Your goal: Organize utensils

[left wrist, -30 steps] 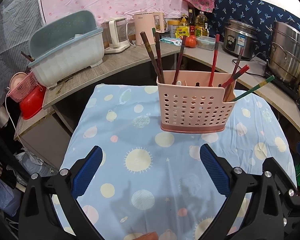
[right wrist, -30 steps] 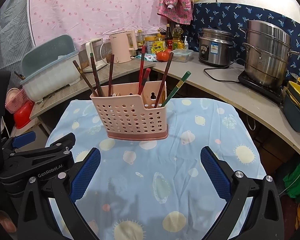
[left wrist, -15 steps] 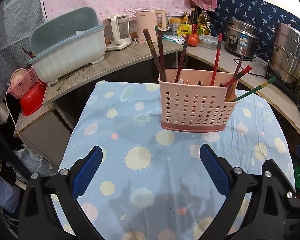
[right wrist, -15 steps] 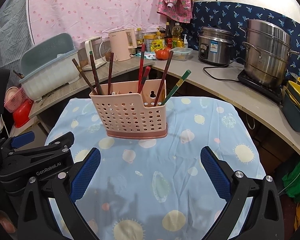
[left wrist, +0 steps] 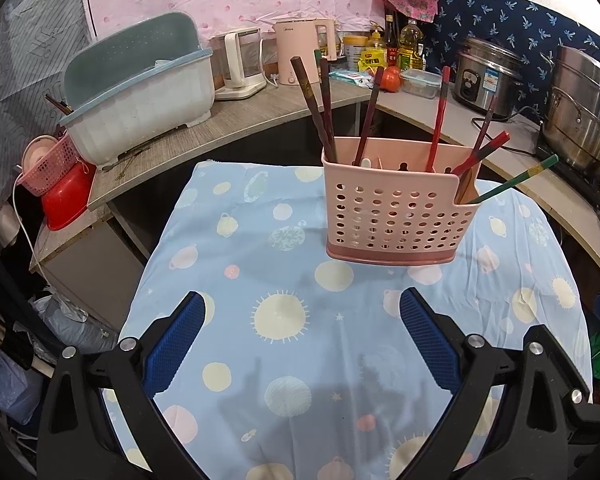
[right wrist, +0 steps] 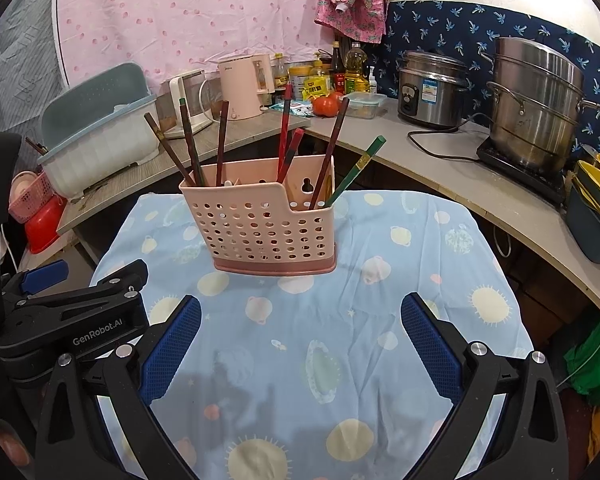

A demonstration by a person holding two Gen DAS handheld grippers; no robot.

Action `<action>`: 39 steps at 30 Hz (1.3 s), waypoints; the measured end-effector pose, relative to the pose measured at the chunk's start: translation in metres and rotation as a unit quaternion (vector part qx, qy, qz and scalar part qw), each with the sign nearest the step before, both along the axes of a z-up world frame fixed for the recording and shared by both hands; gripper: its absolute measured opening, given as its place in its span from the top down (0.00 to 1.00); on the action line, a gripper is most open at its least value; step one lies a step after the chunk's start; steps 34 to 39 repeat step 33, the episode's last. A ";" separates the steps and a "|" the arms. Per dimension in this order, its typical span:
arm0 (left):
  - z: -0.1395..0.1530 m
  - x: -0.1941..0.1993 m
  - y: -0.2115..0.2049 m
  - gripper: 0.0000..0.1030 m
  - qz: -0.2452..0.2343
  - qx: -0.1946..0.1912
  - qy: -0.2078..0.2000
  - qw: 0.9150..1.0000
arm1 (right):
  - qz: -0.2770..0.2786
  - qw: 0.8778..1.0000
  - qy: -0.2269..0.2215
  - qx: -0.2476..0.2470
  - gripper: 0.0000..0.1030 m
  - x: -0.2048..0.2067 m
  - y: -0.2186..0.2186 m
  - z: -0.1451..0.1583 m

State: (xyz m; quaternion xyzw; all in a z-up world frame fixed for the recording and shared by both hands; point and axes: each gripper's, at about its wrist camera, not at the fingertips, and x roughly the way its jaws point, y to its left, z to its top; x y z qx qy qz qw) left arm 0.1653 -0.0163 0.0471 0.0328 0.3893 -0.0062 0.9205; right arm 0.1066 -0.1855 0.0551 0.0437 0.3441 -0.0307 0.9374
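Nearer holder [left wrist: 400,216], contents perhaps hidden.

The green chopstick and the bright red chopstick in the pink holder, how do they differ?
The green chopstick leans steeply outward over the low right corner of the pink holder; the bright red chopstick stands nearly upright further in. The green one has a yellowish band below its tip, while the red one looks plain. Both rest inside the holder, untouched by the open left gripper and right gripper.

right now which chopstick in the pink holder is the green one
The green chopstick with a gold band, leaning out over the holder's low right corner; the others are red or dark brown.
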 end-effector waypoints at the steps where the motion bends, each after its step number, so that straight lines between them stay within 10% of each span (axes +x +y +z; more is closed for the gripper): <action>1: 0.000 0.000 0.000 0.09 0.000 0.000 0.000 1.000 | 0.000 1.000 0.000 0.000 0.06 0.000 0.000 0.000; 39: 0.004 0.000 0.000 0.09 0.004 -0.001 -0.003 1.000 | -0.002 1.000 0.000 0.003 0.06 -0.001 -0.004 -0.001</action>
